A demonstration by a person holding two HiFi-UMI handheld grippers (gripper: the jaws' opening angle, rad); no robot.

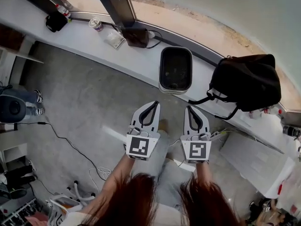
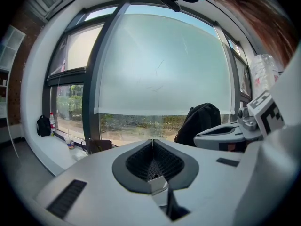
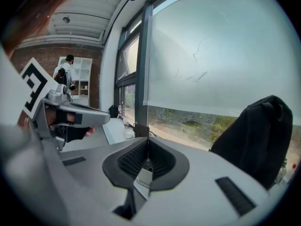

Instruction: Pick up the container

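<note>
The container [image 1: 175, 69], a dark rectangular tub with a pale rim, stands on the white window ledge [image 1: 141, 62] ahead of both grippers. My left gripper [image 1: 154, 103] and my right gripper [image 1: 188, 107] are side by side above the floor, a short way short of the tub, both pointing at it. Each is shut with nothing between its jaws. In the left gripper view the closed left gripper [image 2: 153, 140] faces the window, and the right gripper view shows the right gripper [image 3: 148, 139] the same way. The tub shows in neither gripper view.
A black backpack [image 1: 247, 81] sits on the ledge right of the tub. Left of it lie a dark box [image 1: 136, 36], a cup [image 1: 96, 24] and a small black bag [image 1: 56, 21]. Cables [image 1: 70, 147] trail on the floor. A white table [image 1: 256, 161] is at right.
</note>
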